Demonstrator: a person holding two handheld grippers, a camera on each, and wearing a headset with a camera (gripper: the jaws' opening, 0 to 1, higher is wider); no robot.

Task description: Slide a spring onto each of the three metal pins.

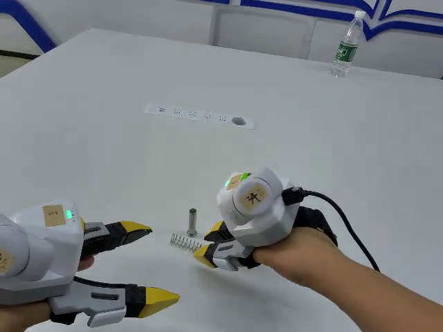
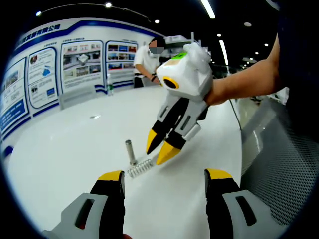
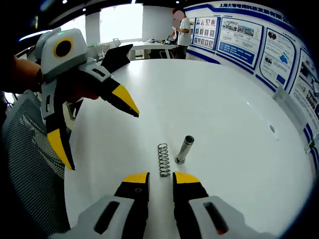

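Note:
A short metal pin [image 1: 192, 221] [image 2: 130, 152] [image 3: 183, 149] stands upright on the white table [image 1: 97, 138]. A coil spring [image 1: 185, 241] [image 2: 140, 167] [image 3: 163, 159] lies flat beside it. My right gripper [image 1: 206, 242] [image 3: 160, 178] points down at the spring's near end. Its jaws stand a little apart, and nothing is between them. From the left gripper view, the right gripper [image 2: 155, 155] hovers just over the spring. My left gripper [image 1: 160, 264] [image 2: 165, 175] [image 3: 102, 140] is wide open and empty, to the left of pin and spring.
A white power strip [image 1: 201, 115] lies further back on the table. A water bottle [image 1: 347, 43] stands near the far right edge. A black cable [image 1: 339, 214] trails from the right gripper. A person [image 3: 182, 27] stands at a distant table.

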